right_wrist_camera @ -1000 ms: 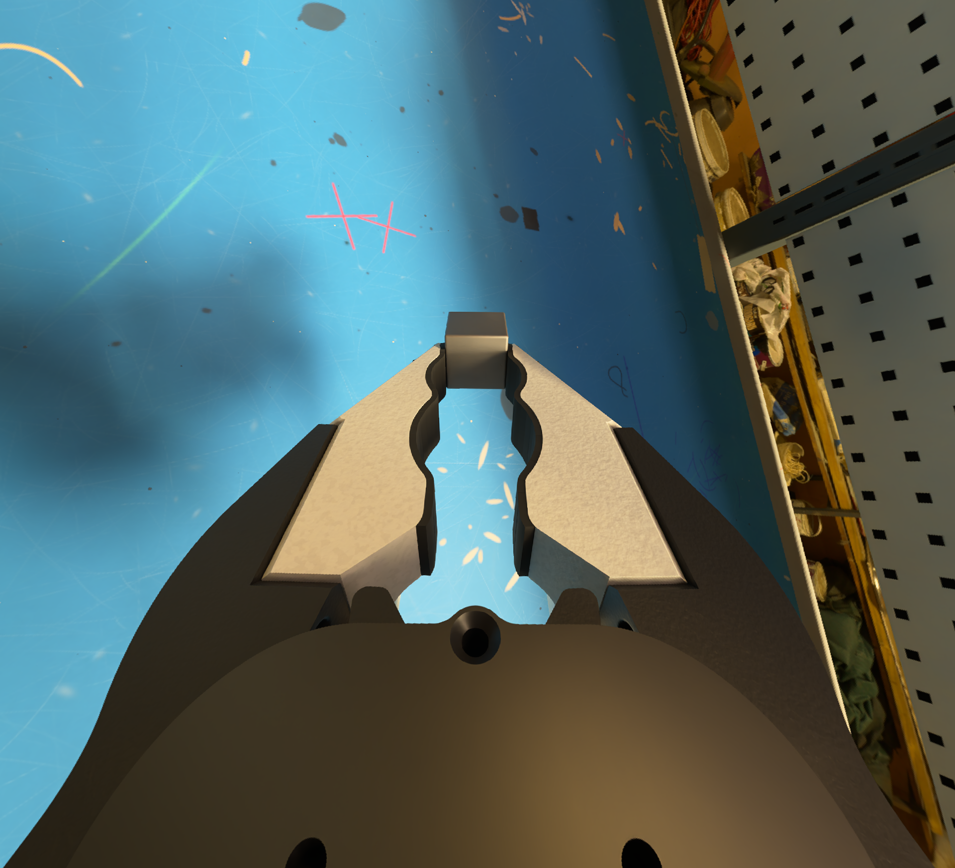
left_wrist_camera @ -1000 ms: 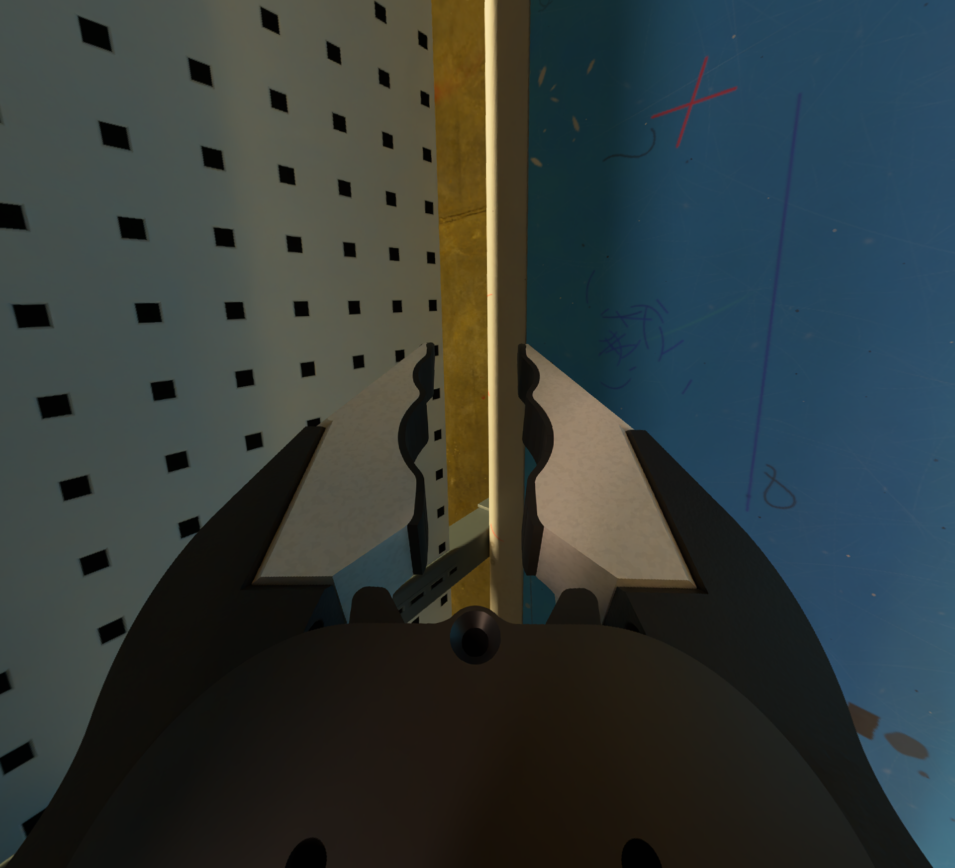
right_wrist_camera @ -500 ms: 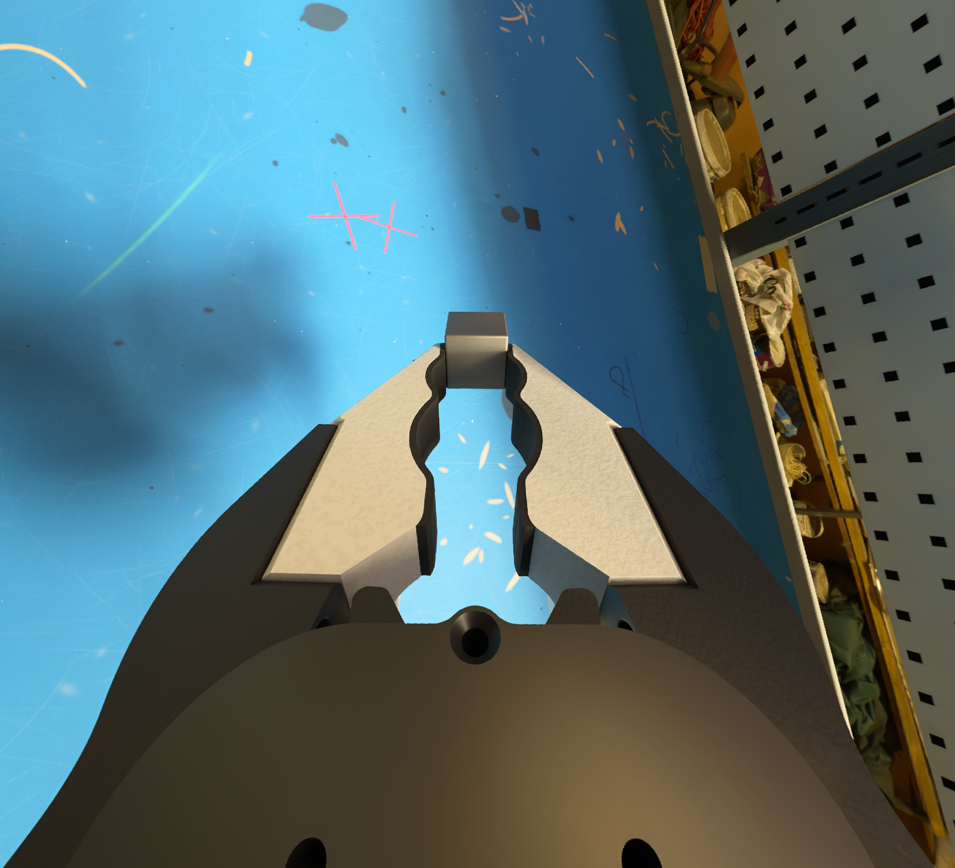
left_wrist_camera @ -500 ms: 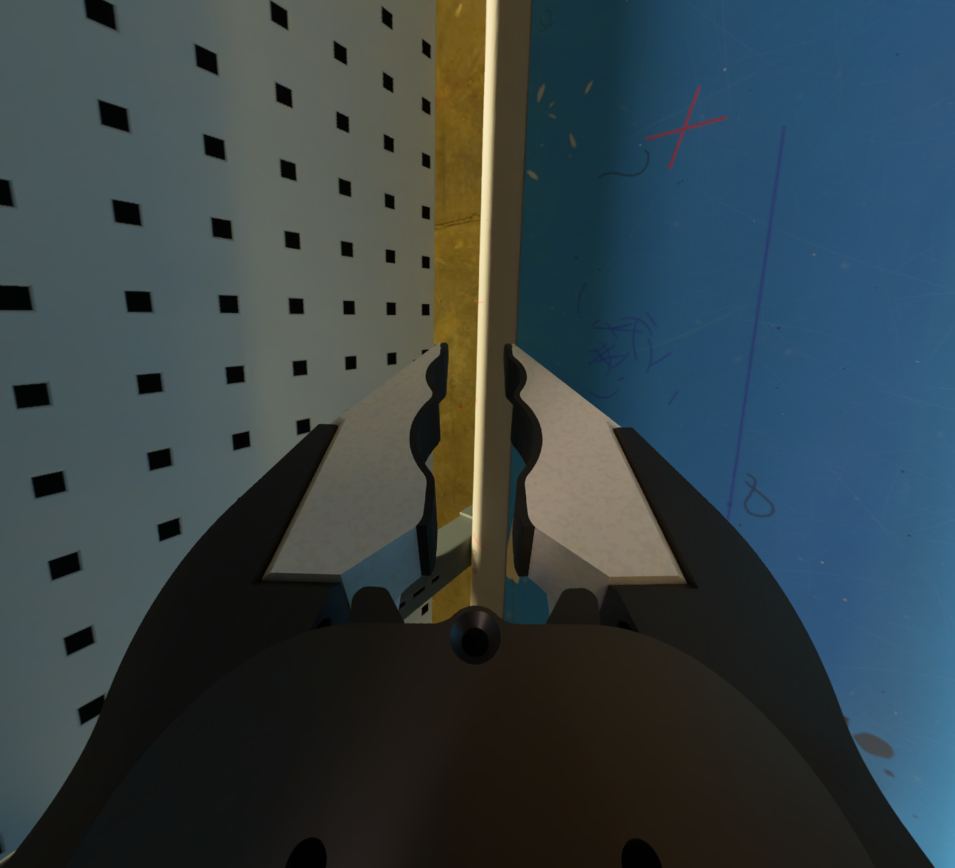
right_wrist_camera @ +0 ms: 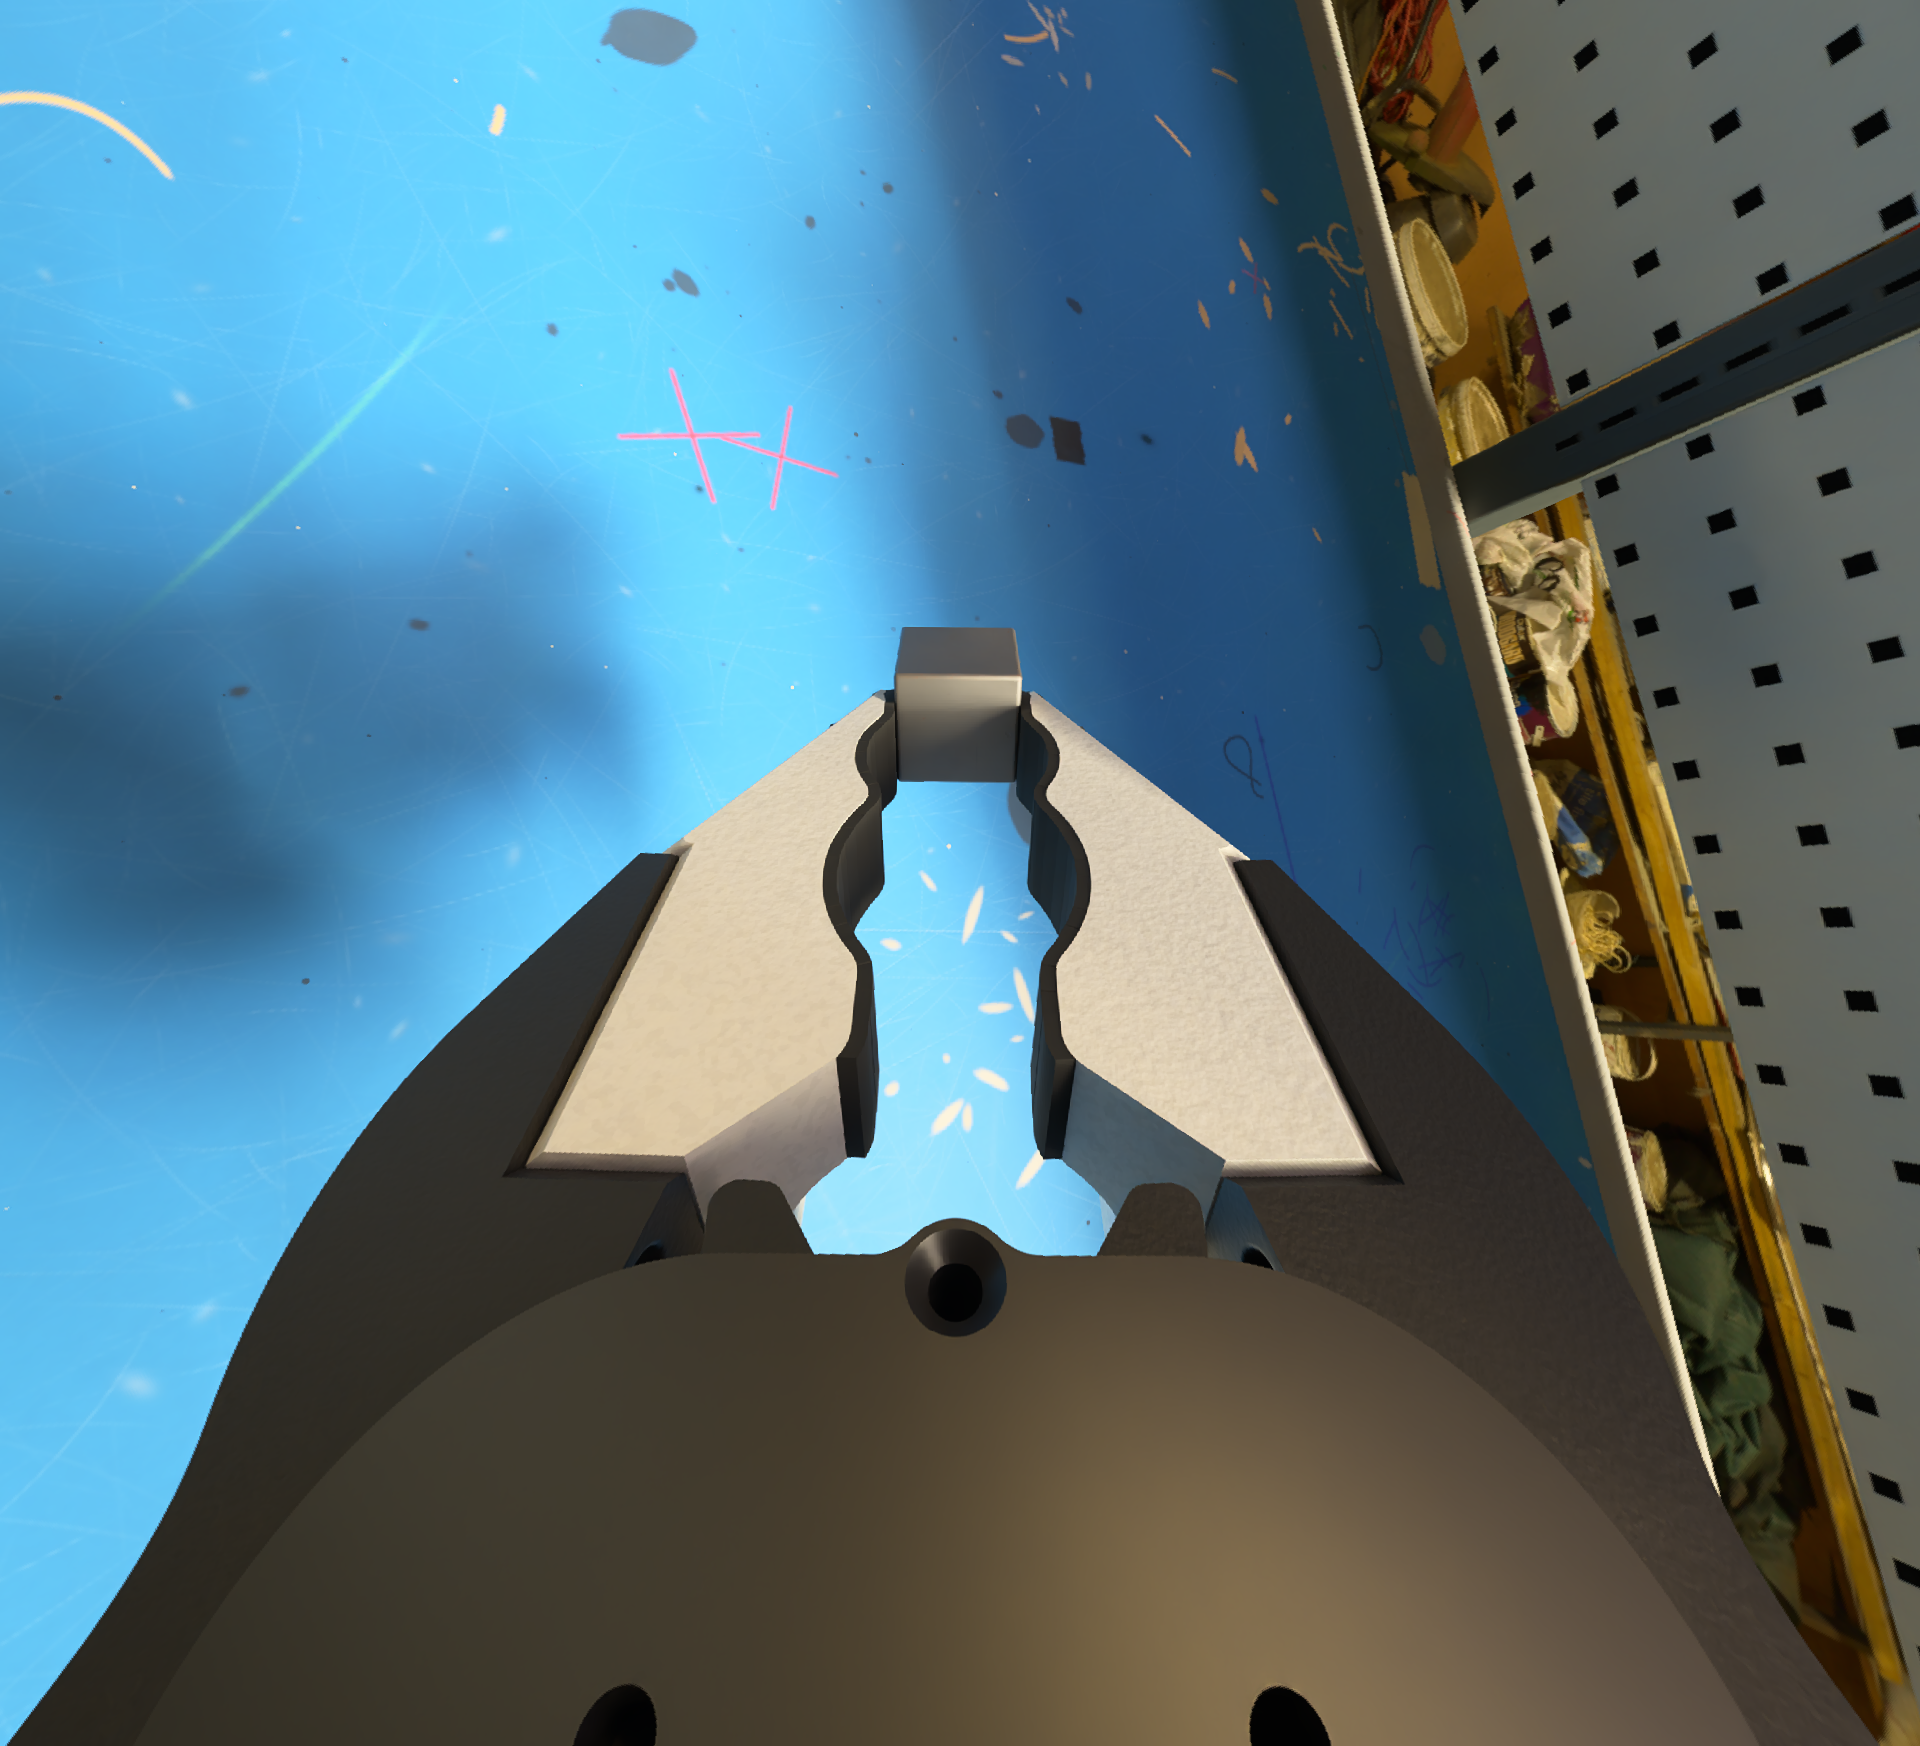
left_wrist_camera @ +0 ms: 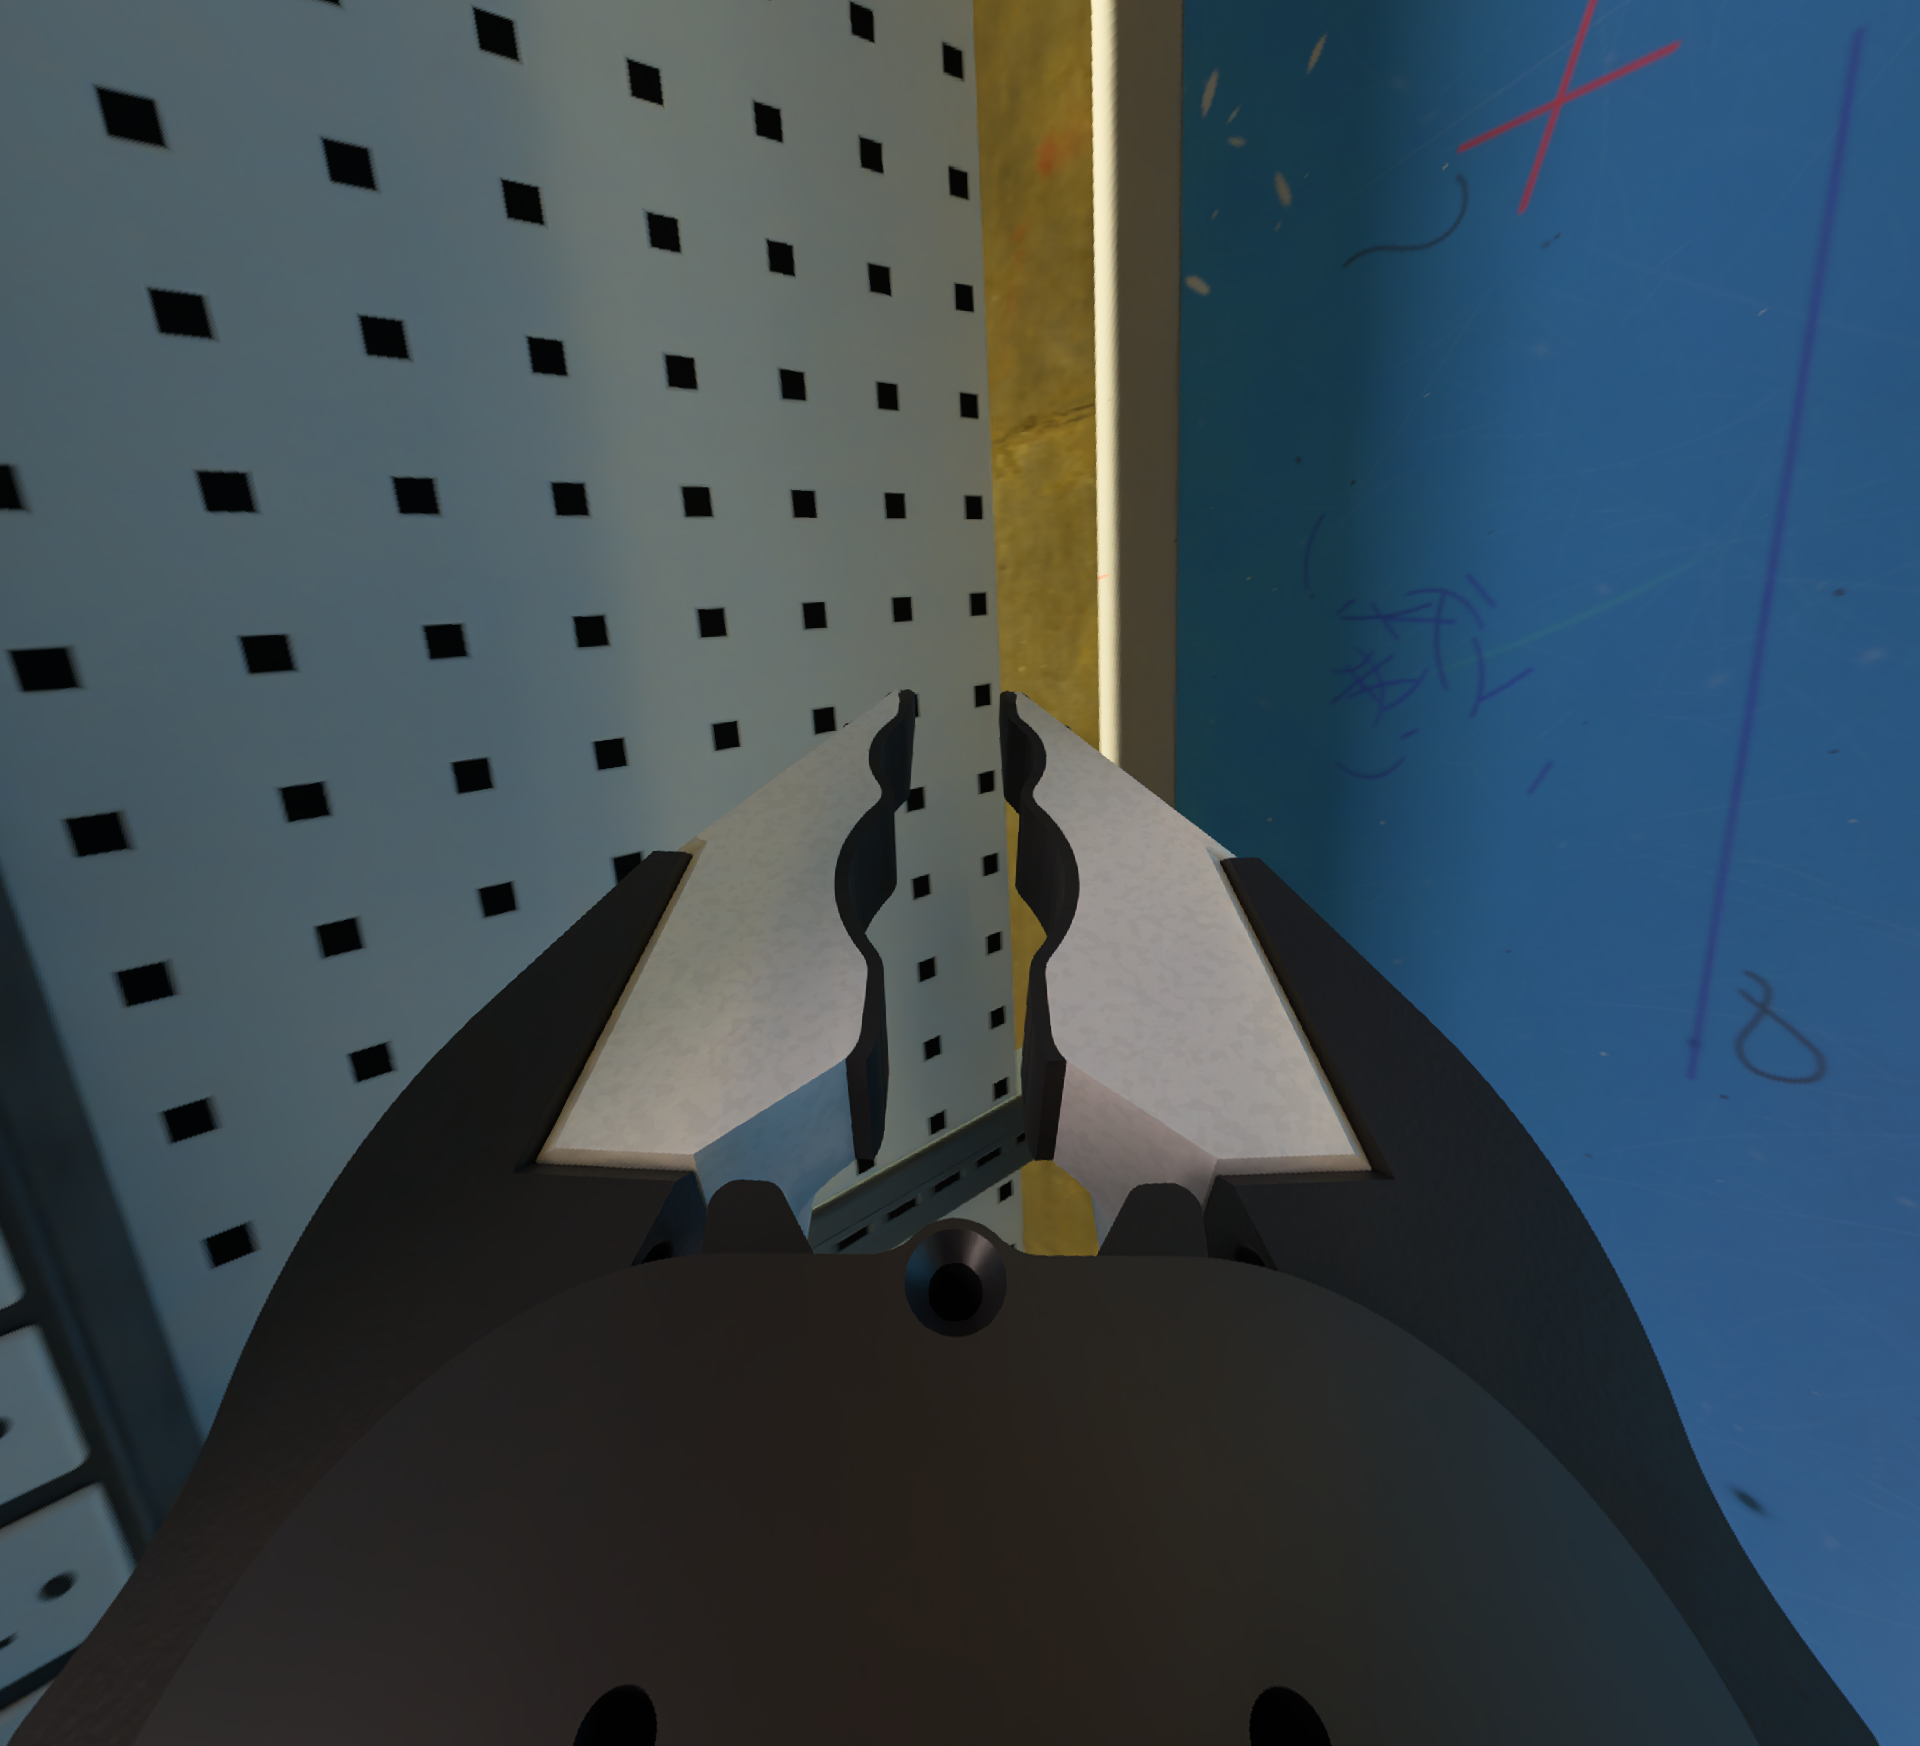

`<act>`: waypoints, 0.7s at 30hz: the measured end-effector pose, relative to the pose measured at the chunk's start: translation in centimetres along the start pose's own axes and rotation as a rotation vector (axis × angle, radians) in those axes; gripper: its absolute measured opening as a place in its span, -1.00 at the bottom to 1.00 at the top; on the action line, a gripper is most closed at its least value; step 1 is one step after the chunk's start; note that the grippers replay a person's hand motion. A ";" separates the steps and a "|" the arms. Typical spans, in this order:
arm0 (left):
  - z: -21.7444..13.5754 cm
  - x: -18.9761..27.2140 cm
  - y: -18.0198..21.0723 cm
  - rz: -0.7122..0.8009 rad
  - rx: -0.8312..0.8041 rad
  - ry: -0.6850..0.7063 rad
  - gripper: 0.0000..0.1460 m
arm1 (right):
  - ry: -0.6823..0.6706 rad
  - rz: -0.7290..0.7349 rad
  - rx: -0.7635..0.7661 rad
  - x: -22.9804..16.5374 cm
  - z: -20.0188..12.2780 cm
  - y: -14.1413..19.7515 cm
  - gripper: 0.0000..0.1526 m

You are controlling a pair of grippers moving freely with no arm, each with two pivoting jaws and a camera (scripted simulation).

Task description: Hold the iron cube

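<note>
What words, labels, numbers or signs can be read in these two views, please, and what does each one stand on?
No readable text: there is no printed word, label, brand or number in either view.
The blue table top carries only pen scribbles, too loose to read, and red crosses.
The iron cube in the right gripper, the left gripper and the pegboard are blank.

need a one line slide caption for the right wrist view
Right gripper shut on the grey iron cube at its fingertips, above the scuffed blue work surface, pegboard wall at right.
</note>
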State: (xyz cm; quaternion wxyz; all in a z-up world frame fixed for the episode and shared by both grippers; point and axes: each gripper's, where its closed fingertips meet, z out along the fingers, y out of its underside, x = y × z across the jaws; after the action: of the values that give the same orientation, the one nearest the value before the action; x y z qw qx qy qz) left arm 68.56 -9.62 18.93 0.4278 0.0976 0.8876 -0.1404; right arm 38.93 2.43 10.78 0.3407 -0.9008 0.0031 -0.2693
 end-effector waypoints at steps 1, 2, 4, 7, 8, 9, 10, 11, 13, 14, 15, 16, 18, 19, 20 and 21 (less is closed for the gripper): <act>0.0 0.1 0.0 0.019 -0.007 -0.023 -0.80 | 0.000 0.000 0.000 0.0 0.0 0.0 -0.72; 0.0 0.1 0.0 0.033 -0.015 -0.047 -0.82 | -0.001 0.000 0.000 0.0 0.0 0.0 -0.72; 0.0 0.3 -0.1 0.063 -0.024 -0.079 -0.86 | 0.000 0.000 0.000 0.0 0.0 0.0 -0.72; 0.0 0.5 -0.1 0.093 -0.038 -0.113 -0.92 | 0.000 0.000 -0.001 0.0 0.0 0.0 -0.72; 0.0 0.5 -0.1 0.109 -0.043 -0.126 -0.96 | 0.000 0.000 -0.002 0.0 0.0 0.0 -0.72; 0.0 0.5 -0.1 0.129 -0.050 -0.142 -0.96 | 0.000 0.000 -0.003 0.0 0.0 0.0 -0.72; 0.0 0.6 -0.1 0.142 -0.057 -0.156 -0.97 | 0.000 0.000 -0.003 0.0 0.0 0.0 -0.72; 0.0 0.5 -0.2 0.156 -0.064 -0.169 -0.97 | 0.000 0.000 -0.003 0.0 0.0 0.1 -0.72; 0.0 0.4 -0.2 0.204 -0.086 -0.219 -1.00 | 0.000 0.000 -0.003 0.0 0.0 0.1 -0.72; 0.0 0.3 -0.2 0.231 -0.100 -0.244 -1.00 | 0.001 0.000 -0.003 0.0 0.0 0.1 -0.72; 0.0 0.3 -0.2 0.248 -0.111 -0.266 -1.00 | 0.001 -0.001 -0.003 0.0 0.0 0.1 -0.72; 0.0 0.2 -0.3 0.253 -0.117 -0.285 -1.00 | 0.002 0.000 -0.003 0.0 0.0 0.1 -0.72; -0.3 -0.1 -0.5 0.256 -0.109 -0.337 -1.00 | 0.002 0.001 -0.003 0.1 0.0 0.1 -0.72; -0.5 -0.3 -0.7 0.243 -0.096 -0.355 -1.00 | 0.002 0.002 -0.003 0.1 0.0 0.1 -0.72; -0.8 -0.5 -0.9 0.218 -0.077 -0.366 -1.00 | 0.001 0.003 -0.002 0.1 0.0 0.1 -0.72; -1.2 -0.8 -1.1 0.186 -0.051 -0.375 -1.00 | 0.000 0.004 -0.001 0.1 0.0 0.1 -0.72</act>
State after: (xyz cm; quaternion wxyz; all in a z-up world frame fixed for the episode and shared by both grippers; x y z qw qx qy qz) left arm 67.85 -10.26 20.43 0.5990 0.1407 0.7827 -0.0936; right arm 39.00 2.33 10.80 0.3407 -0.9010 0.0051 -0.2686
